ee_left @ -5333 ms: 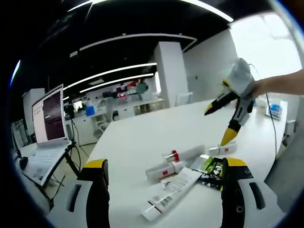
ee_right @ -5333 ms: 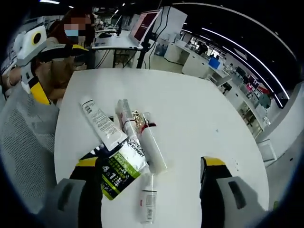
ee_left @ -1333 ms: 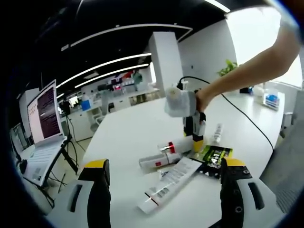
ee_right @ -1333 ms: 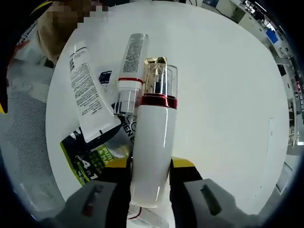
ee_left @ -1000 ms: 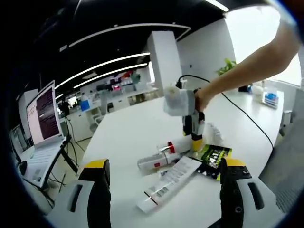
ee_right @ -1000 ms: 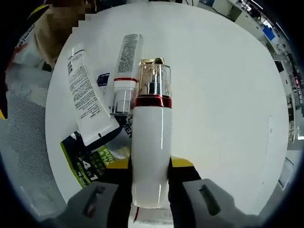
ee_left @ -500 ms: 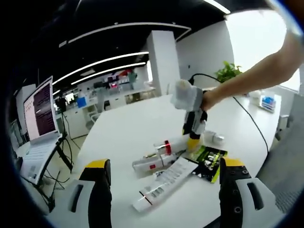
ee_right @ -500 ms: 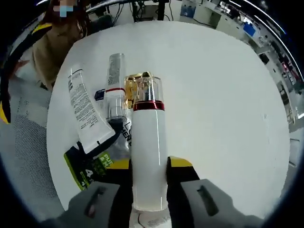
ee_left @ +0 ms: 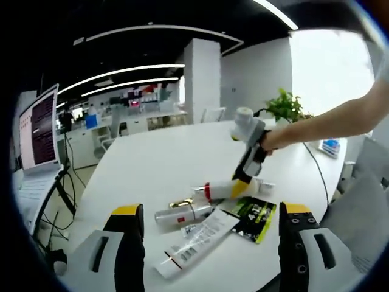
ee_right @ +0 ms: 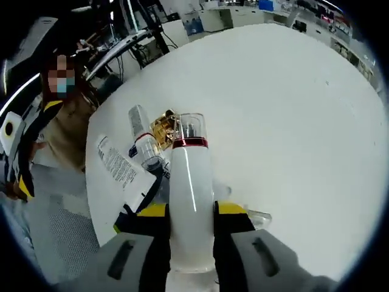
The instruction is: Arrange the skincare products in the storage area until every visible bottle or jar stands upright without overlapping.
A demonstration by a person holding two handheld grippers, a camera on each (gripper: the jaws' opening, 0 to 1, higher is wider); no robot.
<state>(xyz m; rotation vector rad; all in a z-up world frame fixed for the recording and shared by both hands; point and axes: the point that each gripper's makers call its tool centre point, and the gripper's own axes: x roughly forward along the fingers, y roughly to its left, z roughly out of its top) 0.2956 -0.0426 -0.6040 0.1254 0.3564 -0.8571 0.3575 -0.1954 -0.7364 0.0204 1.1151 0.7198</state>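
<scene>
Left gripper view: the broad white round bench (ee_left: 152, 158) carries the heap of skincare products, and my right tool (ee_left: 242, 182) reaches in on my outstretched arm. In the right gripper view that tool (ee_right: 191, 210) is clamped on the tall white pump bottle with a red collar and clear cap (ee_right: 190, 201), gripping it at mid-body. A second ago this bottle lay flat among the others; now it is raised off the heap and tipping toward upright, its cap higher than its base. I judge the first stand-up is under way, and the next move calls for a bare patch of bench beside the heap to set it down on.

My left tool (ee_left: 206, 243) hangs wide and empty, near the front of the pile.

Going down in size: the black and green flat sachet (ee_left: 249, 216) lies nearest my right side, partly under other items. The long white squeeze tube with dark print (ee_left: 194, 246) lies flat and overlaps the sachet's edge. The clear-bodied bottle with a red band (ee_left: 179, 216) lies on its side, touching a small gold-capped piece (ee_right: 161, 129) whose shape I cannot make out. A small clear item (ee_right: 258, 216) lies just beside my right tool. All of these remain to be stood up.
</scene>
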